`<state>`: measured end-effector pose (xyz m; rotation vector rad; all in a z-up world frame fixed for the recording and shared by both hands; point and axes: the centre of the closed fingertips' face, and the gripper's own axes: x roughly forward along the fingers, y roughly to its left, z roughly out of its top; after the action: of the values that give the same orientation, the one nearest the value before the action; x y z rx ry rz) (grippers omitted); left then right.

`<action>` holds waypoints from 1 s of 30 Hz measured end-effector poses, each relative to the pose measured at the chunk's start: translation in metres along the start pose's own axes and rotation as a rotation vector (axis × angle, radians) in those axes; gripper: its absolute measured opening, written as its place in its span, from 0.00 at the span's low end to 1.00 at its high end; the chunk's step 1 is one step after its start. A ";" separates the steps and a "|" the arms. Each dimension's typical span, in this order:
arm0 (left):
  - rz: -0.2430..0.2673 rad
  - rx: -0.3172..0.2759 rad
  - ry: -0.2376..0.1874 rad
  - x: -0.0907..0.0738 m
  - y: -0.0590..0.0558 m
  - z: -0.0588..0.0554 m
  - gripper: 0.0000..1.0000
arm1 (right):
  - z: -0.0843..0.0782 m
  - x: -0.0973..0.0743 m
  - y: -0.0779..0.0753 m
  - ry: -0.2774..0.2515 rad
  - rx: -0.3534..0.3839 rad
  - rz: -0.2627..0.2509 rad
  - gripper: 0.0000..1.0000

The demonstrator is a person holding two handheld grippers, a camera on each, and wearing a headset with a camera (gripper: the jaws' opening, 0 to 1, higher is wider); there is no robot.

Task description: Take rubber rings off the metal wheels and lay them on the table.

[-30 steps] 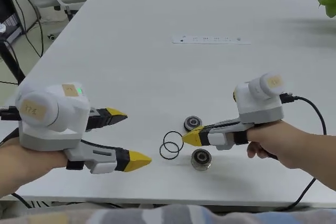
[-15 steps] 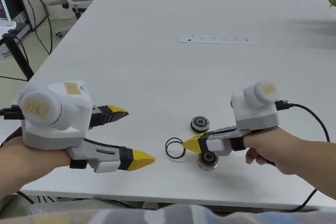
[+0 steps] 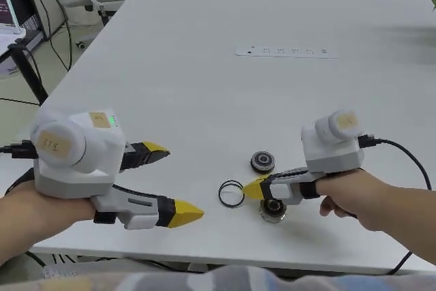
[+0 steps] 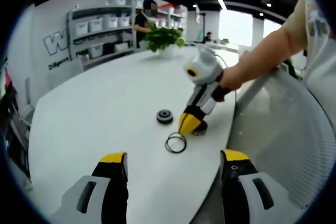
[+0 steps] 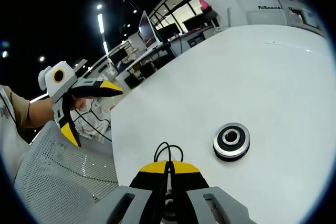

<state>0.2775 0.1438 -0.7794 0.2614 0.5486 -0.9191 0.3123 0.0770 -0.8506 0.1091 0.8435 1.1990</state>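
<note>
Your right tongs (image 3: 253,188) are closed, tips touching the rubber rings (image 3: 221,194) lying just ahead, likely setting them down; your left tongs (image 3: 177,182) hover open, well apart, apparently ready.

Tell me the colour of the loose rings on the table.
Black. The rings show best in the head view.

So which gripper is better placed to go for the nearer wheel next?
Probably the right. The right gripper, jaws shut, has its tip right beside the nearer wheel and the rubber rings. The left gripper is open but off to the left, well apart from that wheel.
</note>
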 end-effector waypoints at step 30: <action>0.024 0.003 -0.023 0.007 0.010 0.015 0.77 | 0.024 -0.029 -0.008 -0.073 -0.064 -0.045 0.15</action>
<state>0.2935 0.1385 -0.7712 0.2592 0.5215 -0.8986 0.3308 0.0571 -0.8224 0.0809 0.7395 1.1715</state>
